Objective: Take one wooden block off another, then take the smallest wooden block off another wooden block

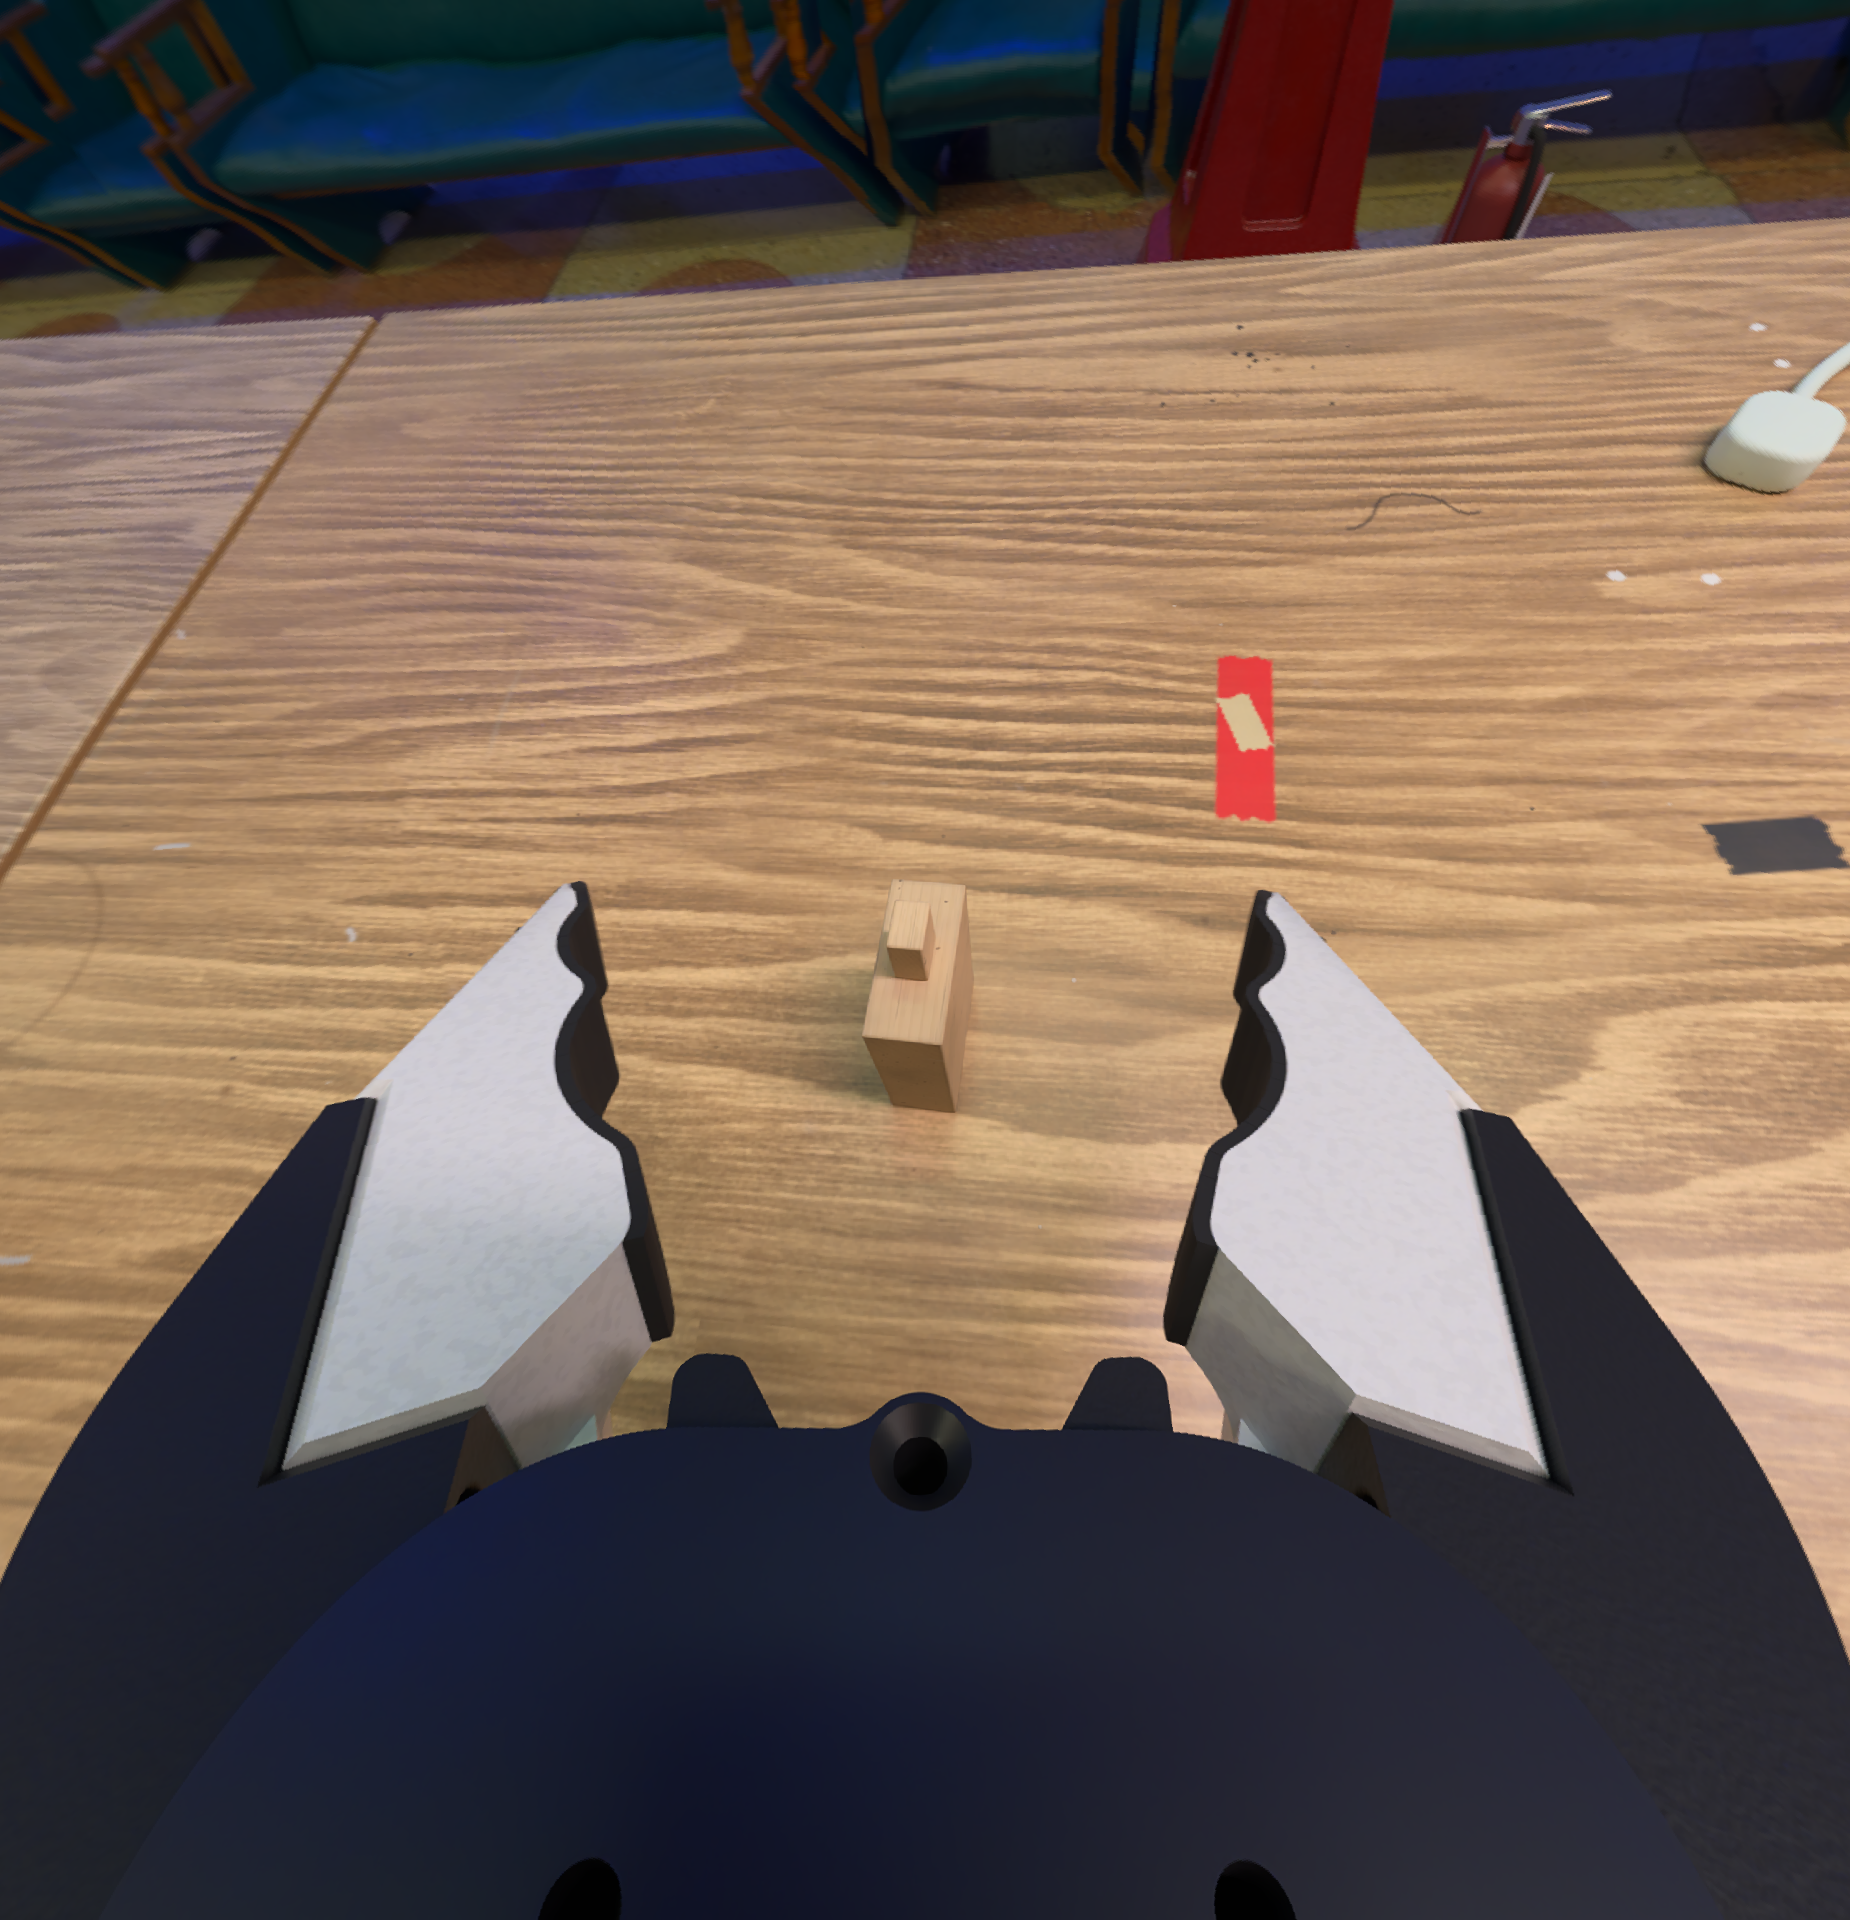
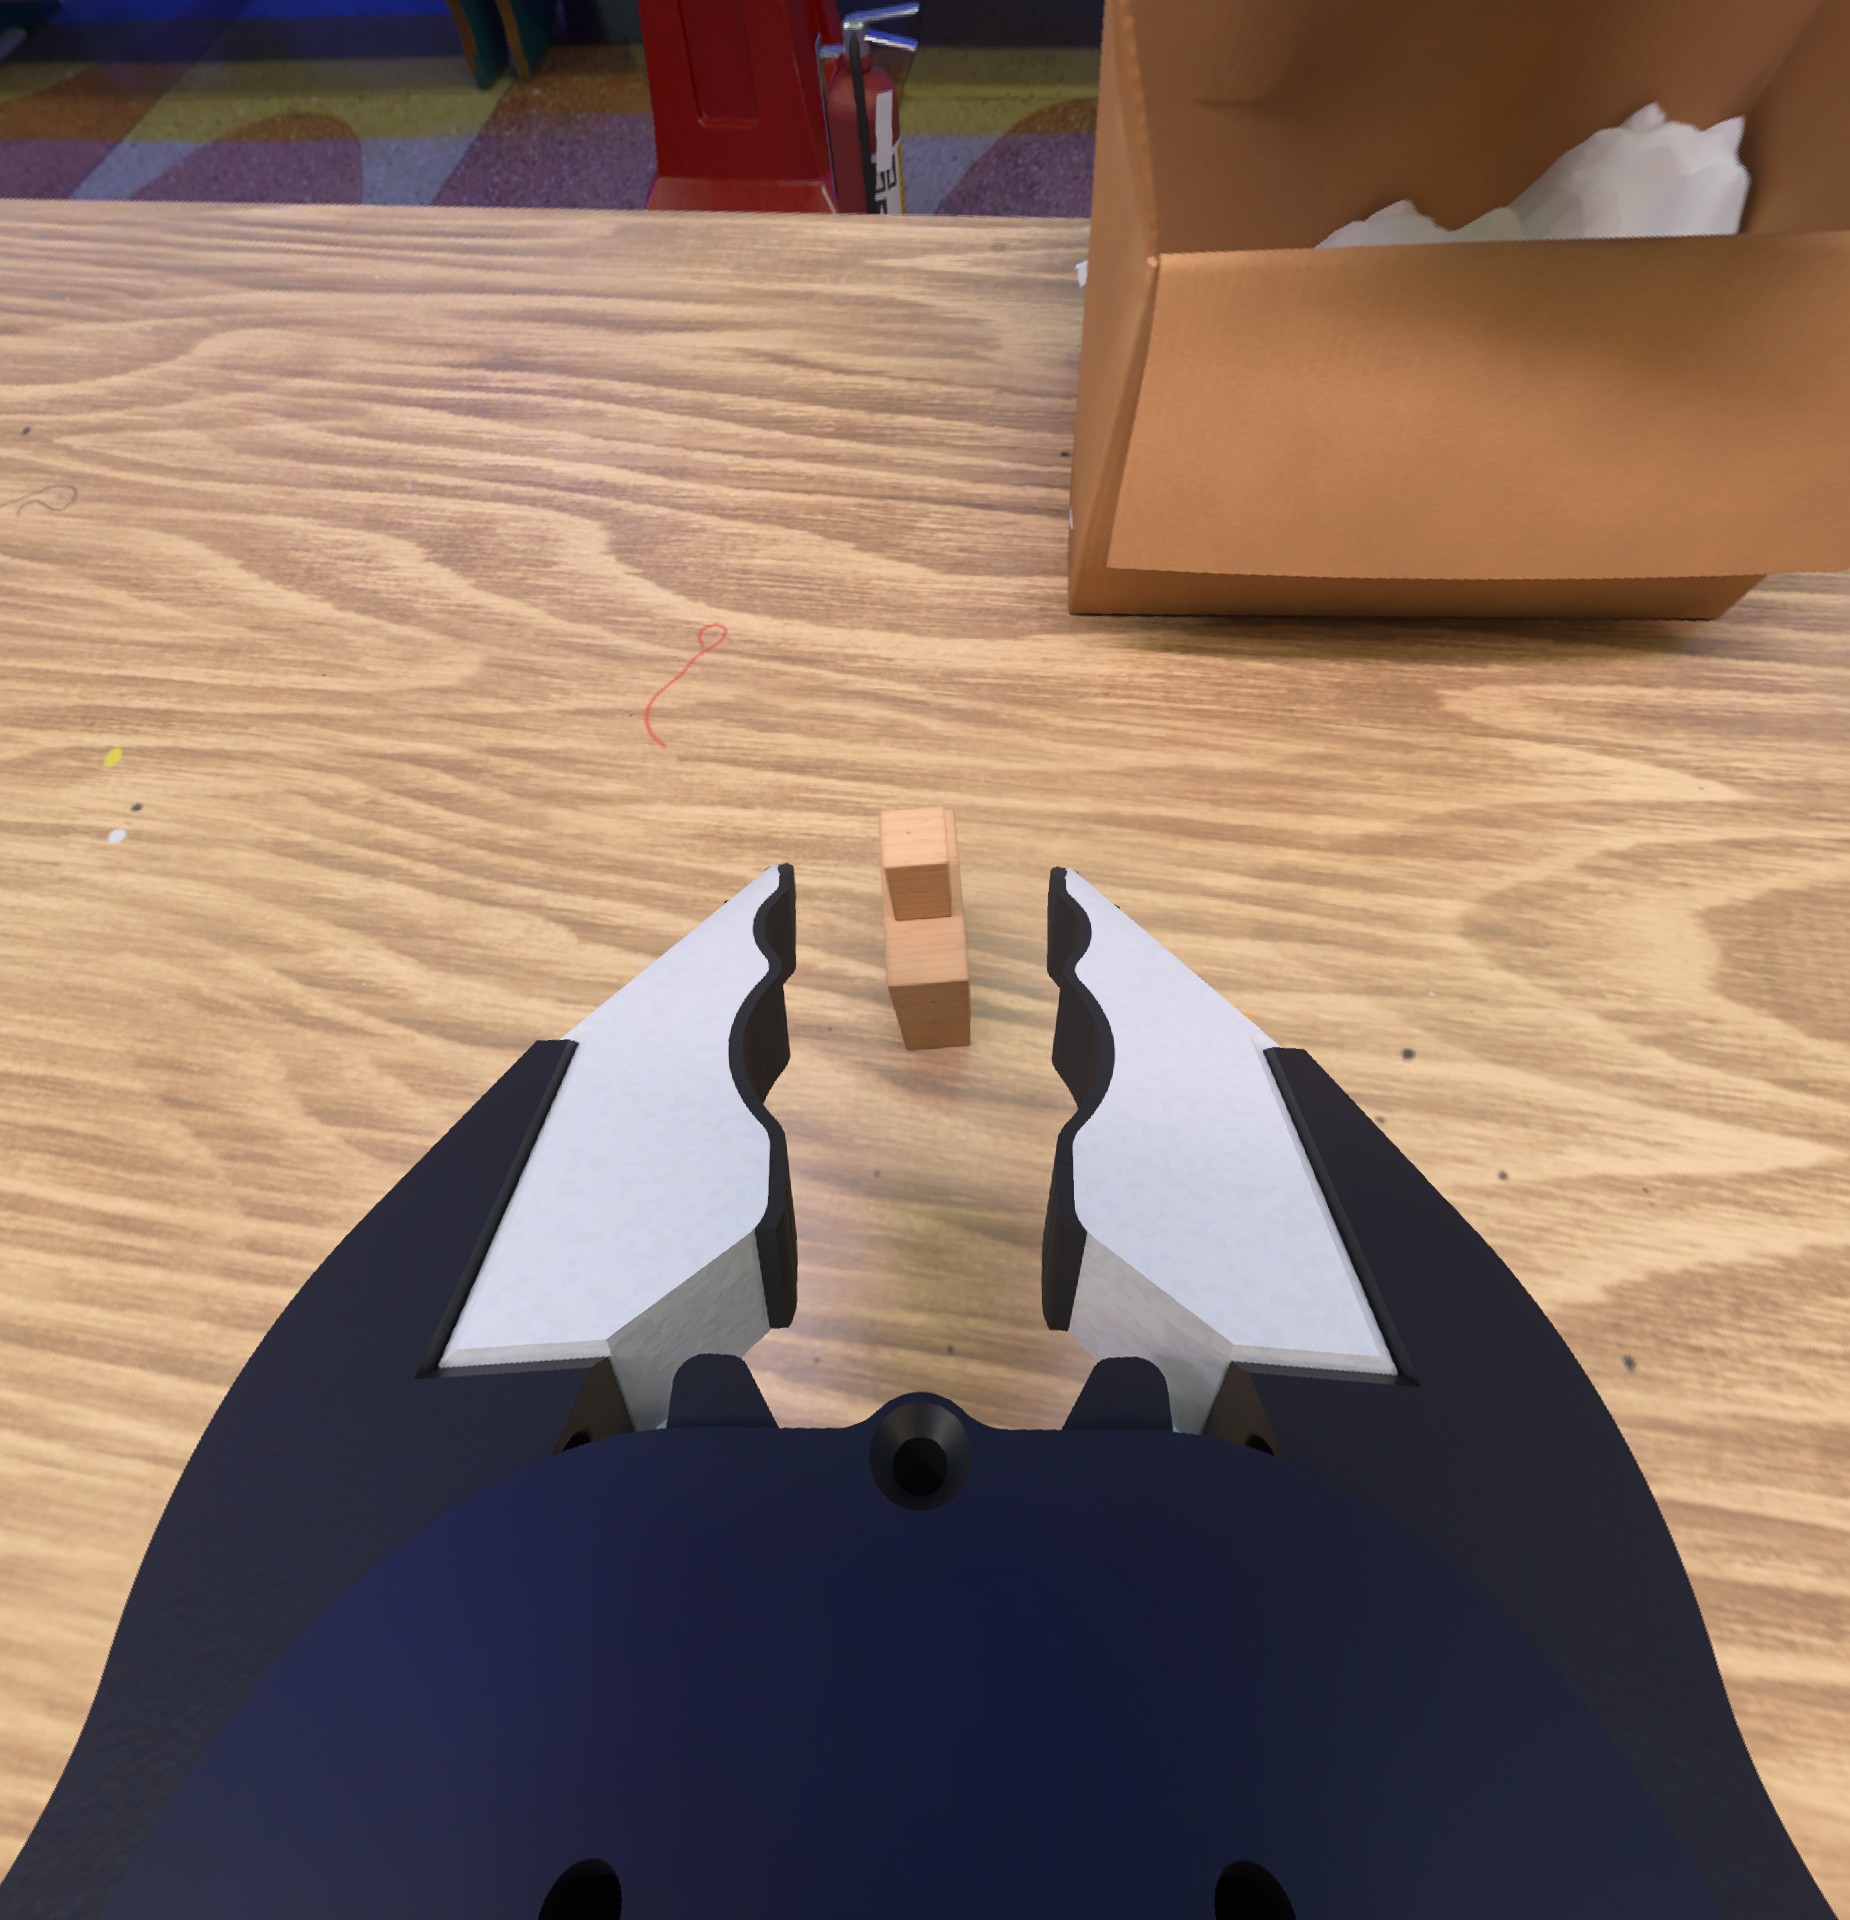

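In the left wrist view a long wooden block [image 1: 926,1023] lies on the wooden table with a very small wooden block [image 1: 908,940] on its far end. My left gripper [image 1: 919,894] is wide open and empty, above and just short of this pair. In the right wrist view another long wooden block [image 2: 931,982] lies on the table with a small wooden block [image 2: 918,873] on its far half. My right gripper [image 2: 921,873] is open and empty, its fingertips either side of that upper block, not touching it.
A cardboard box [image 2: 1420,416] with white paper inside stands at the far right of the right wrist view. Red tape [image 1: 1245,738], black tape [image 1: 1775,844] and a white adapter with cable [image 1: 1775,442] lie on the table. The table's far edge [image 1: 900,286] is beyond them.
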You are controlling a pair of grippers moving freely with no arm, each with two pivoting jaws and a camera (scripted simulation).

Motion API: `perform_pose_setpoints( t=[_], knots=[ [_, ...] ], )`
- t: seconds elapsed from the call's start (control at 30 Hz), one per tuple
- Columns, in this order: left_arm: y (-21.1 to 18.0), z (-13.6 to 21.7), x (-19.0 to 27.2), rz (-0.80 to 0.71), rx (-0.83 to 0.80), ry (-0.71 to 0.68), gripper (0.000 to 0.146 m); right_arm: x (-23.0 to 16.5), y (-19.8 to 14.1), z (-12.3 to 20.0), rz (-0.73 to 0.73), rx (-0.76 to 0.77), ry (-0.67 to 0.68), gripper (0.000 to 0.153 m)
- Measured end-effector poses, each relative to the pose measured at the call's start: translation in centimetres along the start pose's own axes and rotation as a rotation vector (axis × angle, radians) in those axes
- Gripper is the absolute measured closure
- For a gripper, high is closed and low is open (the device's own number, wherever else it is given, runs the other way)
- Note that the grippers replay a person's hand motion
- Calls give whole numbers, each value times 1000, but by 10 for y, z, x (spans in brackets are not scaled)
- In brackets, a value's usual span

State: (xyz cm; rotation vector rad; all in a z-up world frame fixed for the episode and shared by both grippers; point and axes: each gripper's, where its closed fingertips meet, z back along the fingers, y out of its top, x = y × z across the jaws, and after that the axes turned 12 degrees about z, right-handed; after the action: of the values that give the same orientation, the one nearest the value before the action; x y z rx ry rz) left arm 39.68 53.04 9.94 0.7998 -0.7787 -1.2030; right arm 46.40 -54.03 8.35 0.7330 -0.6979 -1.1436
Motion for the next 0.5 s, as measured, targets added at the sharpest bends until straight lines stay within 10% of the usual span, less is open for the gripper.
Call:
perform_pose_setpoints(
  t=[0.37,0.5],
  knots=[
    [-8,-15,-21,-5,-33,45,55,-7,-2,-16,71,-52,8,126],
    [-21,-17,-25,-10,-110,14,88,-6,-4,-17,88,-63,14,132]
  ],
)
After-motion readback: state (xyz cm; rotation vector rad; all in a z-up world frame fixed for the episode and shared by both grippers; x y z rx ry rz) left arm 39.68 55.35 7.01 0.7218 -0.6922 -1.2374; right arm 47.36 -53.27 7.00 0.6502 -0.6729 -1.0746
